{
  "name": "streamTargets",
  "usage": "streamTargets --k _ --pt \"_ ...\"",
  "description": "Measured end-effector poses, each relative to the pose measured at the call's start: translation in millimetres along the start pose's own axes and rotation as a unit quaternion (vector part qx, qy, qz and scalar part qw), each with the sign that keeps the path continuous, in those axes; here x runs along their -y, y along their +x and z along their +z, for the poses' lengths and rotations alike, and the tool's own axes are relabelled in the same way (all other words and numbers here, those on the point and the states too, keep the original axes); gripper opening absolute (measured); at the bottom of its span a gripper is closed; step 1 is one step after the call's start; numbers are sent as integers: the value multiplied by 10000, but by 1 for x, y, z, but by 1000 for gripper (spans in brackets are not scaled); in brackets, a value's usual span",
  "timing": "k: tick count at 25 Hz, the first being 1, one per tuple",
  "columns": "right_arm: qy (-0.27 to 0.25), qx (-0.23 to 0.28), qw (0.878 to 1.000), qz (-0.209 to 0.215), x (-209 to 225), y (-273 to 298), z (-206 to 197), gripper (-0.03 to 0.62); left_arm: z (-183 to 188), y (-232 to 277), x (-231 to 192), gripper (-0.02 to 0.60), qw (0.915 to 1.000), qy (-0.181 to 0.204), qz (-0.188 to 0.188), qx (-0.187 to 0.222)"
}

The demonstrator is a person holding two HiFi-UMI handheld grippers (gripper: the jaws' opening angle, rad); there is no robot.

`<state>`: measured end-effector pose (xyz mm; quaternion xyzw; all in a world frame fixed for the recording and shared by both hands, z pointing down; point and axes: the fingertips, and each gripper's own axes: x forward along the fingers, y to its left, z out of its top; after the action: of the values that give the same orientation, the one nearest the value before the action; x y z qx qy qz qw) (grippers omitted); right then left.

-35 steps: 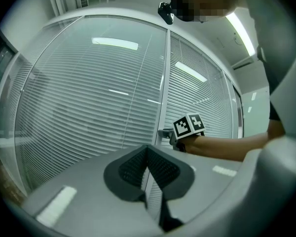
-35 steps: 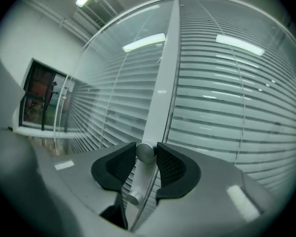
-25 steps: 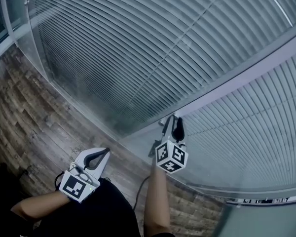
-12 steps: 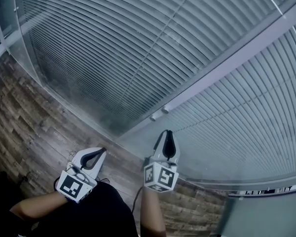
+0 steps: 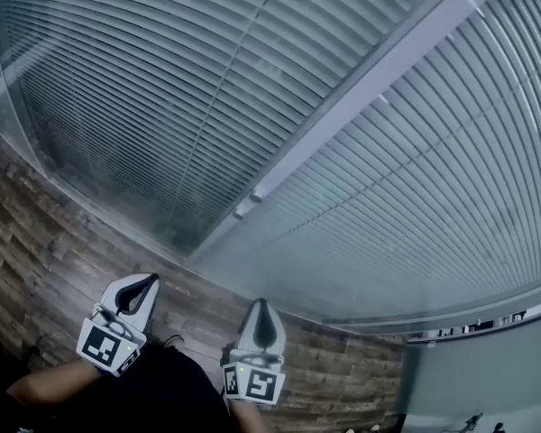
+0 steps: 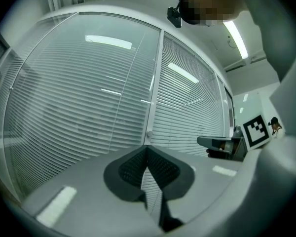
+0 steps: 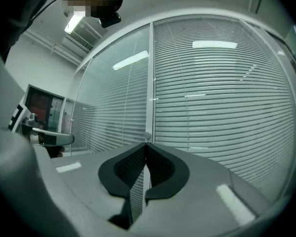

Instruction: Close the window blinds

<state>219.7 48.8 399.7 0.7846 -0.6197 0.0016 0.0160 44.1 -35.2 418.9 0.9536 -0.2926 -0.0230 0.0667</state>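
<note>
Head view, left to right. Wood-plank floor (image 5: 45,233) at 8 o'clock. Two grippers, one per hand: left gripper (image 5: 145,283) at 7 o'clock, jaws pressed together on nothing; right gripper (image 5: 260,306) at 6 o'clock, jaws just closed tip to tip, likewise empty. Both point toward the window, well apart from it. Each carries one marker cube.

Two blinds behind glass fill the field from 9 through 12 to 3 o'clock: left blind (image 5: 162,88) and right blind (image 5: 433,179), slats running level. One pale post (image 5: 361,84) parts them, rising from 7 toward 1 o'clock (a small knob (image 7: 148,135) sits on it, seen straight ahead of the right gripper's tips).
</note>
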Motion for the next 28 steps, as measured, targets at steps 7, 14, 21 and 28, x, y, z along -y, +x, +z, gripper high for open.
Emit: streamTargets --k 7,14,21,28 --pt "-200 -63 9998 63 -12 -28 -5 0 -5 2 24 2 9993 -12 -381 -16" --pt "-163 -10 9998 -110 -1 -39 1 0 -6 6 47 2 9981 -111 -601 15" --pt "-180 100 9998 50 -15 -39 7 0 1 -4 47 2 9990 -50 -406 169" --pt "-254 485 9982 228 -40 -34 33 0 8 -18 40 2 9992 5 -305 257"
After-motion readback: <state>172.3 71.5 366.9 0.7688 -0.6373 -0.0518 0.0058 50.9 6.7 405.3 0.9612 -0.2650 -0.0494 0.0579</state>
